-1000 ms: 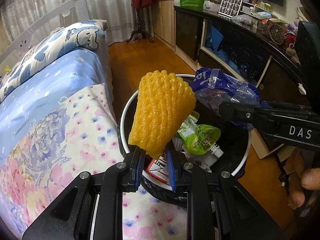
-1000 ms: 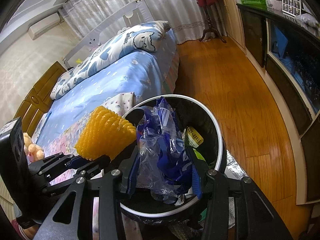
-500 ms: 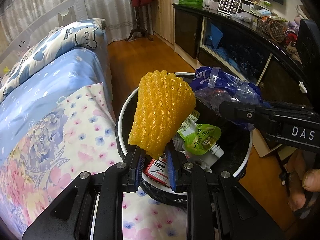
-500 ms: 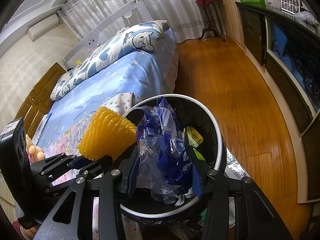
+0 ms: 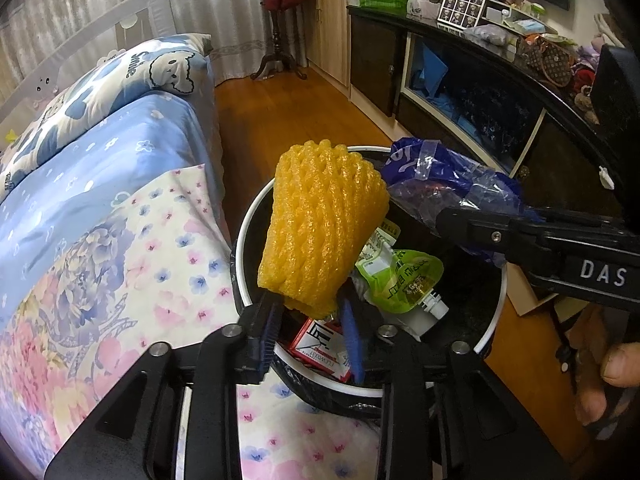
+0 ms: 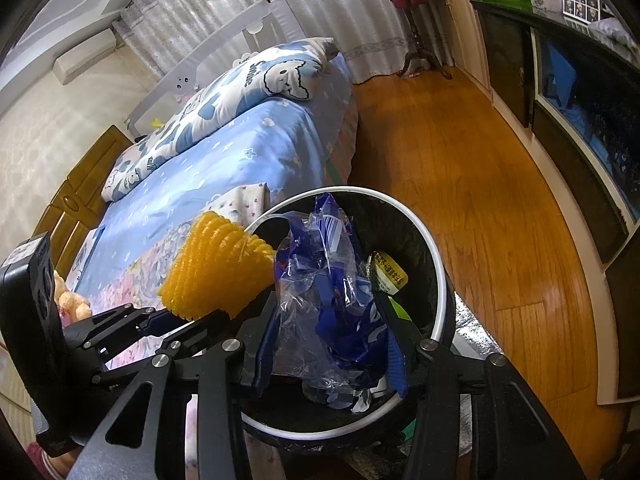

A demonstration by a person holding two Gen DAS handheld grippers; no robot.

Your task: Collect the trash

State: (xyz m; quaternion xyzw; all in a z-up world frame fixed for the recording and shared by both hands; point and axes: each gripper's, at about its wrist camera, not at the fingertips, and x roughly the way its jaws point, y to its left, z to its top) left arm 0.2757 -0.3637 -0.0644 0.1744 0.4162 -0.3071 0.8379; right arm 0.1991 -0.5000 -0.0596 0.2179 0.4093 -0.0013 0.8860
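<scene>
I have both tongs poised over the trash bin [image 5: 496, 320], so I judge this to be the drop step. Nearest me, the left tongs [image 5: 310, 330] are opening: the yellow foam net [image 5: 324, 232] stands between their blue pads [image 5: 267, 332], its lower end resting against the left one while the right one has drawn off it, so the net looks about to slip. It tilts out ahead of the tips, over the bin's near rim. To their right, the right tongs [image 6: 328, 354] are also easing apart, yet the crumpled blue plastic bag [image 6: 332, 288] fills the gap and both pads seem to touch it. Below and beyond both tips lie a red carton [image 5: 320, 346] and a green pouch [image 5: 400, 280] inside the bin. Next, I think, both tongs must spread fully, so that net and bag fall inside the white rim, not onto the floral bedspread [image 5: 120, 280] left of it.
</scene>
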